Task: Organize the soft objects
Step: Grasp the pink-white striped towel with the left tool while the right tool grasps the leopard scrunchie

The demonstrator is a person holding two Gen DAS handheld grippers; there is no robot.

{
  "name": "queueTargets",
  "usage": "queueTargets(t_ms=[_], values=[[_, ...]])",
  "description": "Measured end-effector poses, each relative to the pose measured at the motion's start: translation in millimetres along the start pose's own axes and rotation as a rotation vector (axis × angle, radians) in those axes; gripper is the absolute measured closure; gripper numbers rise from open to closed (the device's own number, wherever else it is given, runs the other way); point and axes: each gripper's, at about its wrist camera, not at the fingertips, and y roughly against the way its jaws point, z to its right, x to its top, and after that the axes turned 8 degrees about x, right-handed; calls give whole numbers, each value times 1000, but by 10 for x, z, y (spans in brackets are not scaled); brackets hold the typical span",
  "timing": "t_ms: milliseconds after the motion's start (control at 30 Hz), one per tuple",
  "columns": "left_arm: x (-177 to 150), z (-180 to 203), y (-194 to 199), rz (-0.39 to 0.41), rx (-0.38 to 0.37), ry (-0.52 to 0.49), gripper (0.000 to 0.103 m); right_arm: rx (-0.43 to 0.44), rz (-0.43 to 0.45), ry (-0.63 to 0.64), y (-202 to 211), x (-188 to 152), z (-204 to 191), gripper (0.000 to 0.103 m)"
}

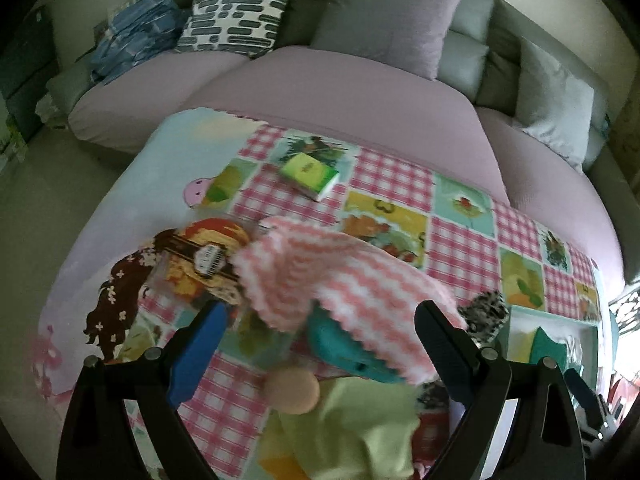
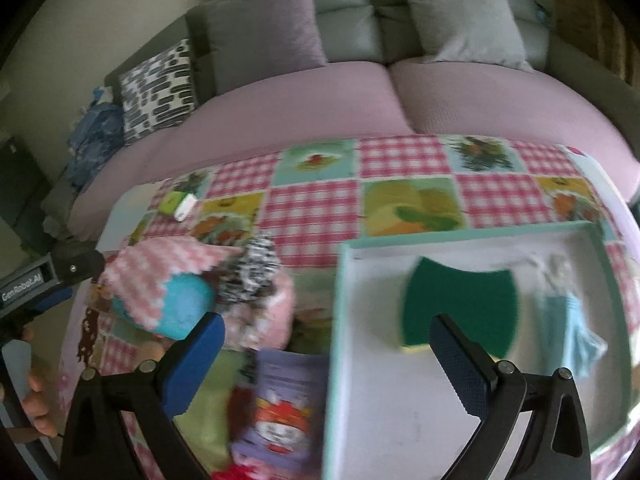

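Inside the shallow tray (image 2: pixel 460 400) lies a rough green sponge (image 2: pixel 460 300).

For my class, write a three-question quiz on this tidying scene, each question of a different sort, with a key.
1. True or false: the green sponge lies inside the mint-rimmed tray.
2. What partly covers the blue plush? A) the pink-and-white cloth B) a patterned pillow C) a green tissue pack
3. Fill in: the right claw and the left claw are both ____.

Key: 1 true. 2 A. 3 open; neither holds anything.
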Motion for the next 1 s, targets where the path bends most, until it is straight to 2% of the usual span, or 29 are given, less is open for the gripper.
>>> queueTargets(t_ms=[200,433,567,633,700,767,900,1000], values=[[128,-39,-215,-47,-6,5,8,33,-5,25,-232,45,-248,0],[206,95,-434,-71,-81,-6,8,57,-24,27,-454,90,-330,1],[213,144,-523,-77,-88,-16,10,49,-28,31,-550,119,-337,7],[214,146,-563,-84,-108,-10,16,49,-28,31,-593,136,-344,13],[207,152,-611,-96,-129,-11,27,46,-28,28,-633,140,-344,19],[202,145,-631,-99,-163,2,32,40,-33,34,-673,136,-348,23],[193,156,-608,-94,-210,2,51,34,-19,40,-690,144,-372,43],[186,167,-591,-85,-215,0,55,33,-11,47,-689,146,-390,54]])
